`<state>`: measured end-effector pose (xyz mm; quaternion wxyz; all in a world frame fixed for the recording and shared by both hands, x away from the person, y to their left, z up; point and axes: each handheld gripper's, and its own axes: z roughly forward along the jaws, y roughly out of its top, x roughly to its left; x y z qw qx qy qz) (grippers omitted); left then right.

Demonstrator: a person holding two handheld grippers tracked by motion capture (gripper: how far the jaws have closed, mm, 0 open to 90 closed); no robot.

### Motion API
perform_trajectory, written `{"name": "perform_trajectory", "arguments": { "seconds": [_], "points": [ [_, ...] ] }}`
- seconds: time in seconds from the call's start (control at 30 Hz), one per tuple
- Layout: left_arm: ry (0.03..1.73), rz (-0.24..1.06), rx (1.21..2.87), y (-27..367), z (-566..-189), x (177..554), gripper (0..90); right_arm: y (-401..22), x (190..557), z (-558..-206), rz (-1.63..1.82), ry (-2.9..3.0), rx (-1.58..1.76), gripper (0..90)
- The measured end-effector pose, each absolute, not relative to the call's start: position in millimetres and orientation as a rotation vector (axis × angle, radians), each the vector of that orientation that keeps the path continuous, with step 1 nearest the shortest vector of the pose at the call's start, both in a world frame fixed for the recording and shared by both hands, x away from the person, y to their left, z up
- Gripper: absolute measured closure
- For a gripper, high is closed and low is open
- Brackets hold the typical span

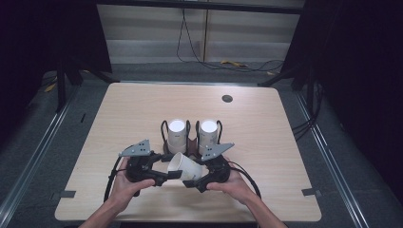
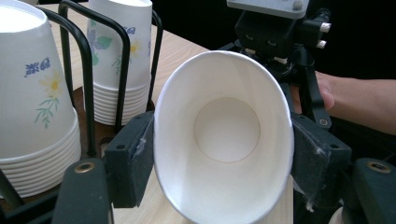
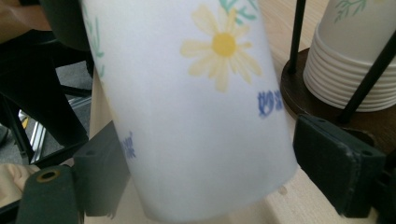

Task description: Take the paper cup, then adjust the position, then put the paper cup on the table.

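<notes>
A white paper cup (image 1: 185,166) with a flower print lies on its side between my two grippers, just above the table. My left gripper (image 1: 174,174) is shut on its rim; in the left gripper view both pads press the cup (image 2: 224,140) and squeeze its mouth into an oval. My right gripper (image 1: 191,182) stands open around the cup's base end. In the right gripper view the cup (image 3: 196,116) sits between the jaws, and the right-hand pad (image 3: 336,163) stands clear of its wall.
Just behind the grippers, a dark wooden holder (image 3: 303,93) with black wire loops carries two stacks of upturned cups (image 1: 177,135) (image 1: 208,133). A round grommet hole (image 1: 227,99) sits at the table's far right. Cables lie on the floor beyond the table.
</notes>
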<state>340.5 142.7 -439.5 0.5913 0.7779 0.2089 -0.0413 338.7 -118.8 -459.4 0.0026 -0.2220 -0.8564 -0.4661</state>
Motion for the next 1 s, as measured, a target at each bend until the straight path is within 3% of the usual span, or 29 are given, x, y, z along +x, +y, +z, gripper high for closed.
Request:
{"name": "perform_trajectory", "arguments": {
  "seconds": [1.0],
  "points": [
    [0.593,0.049,1.901,176.0,-438.0,347.2,28.4,-161.0,334.4,-448.8,-1.420,-2.753,-0.939,16.3]
  ]
}}
